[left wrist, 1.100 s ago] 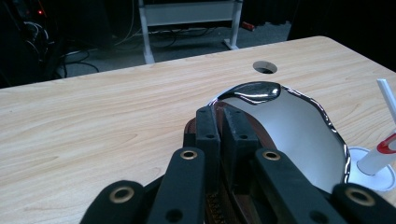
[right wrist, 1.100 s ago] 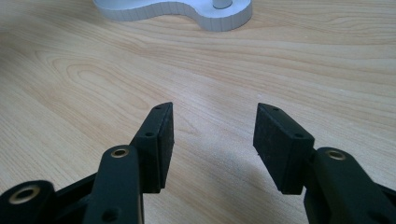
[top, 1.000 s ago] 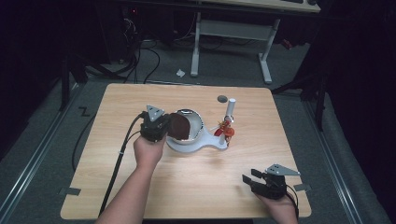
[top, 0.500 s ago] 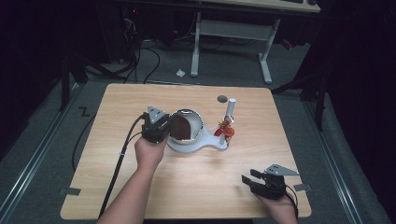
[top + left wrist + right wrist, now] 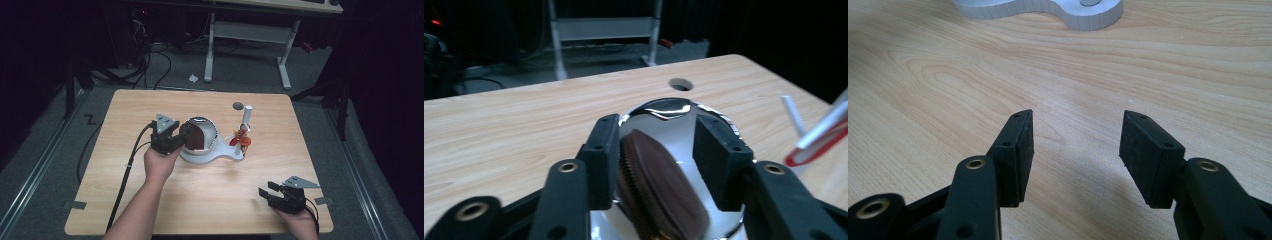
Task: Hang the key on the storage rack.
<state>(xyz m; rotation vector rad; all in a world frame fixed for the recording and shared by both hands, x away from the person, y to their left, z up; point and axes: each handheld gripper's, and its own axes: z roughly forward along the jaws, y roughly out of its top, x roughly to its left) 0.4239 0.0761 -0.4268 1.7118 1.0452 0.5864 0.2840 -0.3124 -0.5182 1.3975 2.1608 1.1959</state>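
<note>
A brown zippered pouch (image 5: 659, 190) stands on edge inside a shiny metal bowl (image 5: 664, 107) that sits on a white base (image 5: 220, 156) at the table's middle. My left gripper (image 5: 656, 135) reaches into the bowl (image 5: 209, 129) from the left. Its jaws have just been opening and stand apart around the pouch (image 5: 196, 137). The pouch leans by one pad while the other pad is clear of it. My right gripper (image 5: 1075, 135) rests open over bare wood near the front right corner (image 5: 265, 192), with nothing between its pads.
A white tube (image 5: 246, 116) stands upright on the base's right lobe, with a small red object (image 5: 242, 141) at its foot. Behind it is a round hole (image 5: 238, 106) in the tabletop. The base's edge (image 5: 1048, 10) lies ahead of the right gripper.
The left gripper's jaws have spread apart and let go of the pouch, which stays in the bowl. Neither hand has shifted.
</note>
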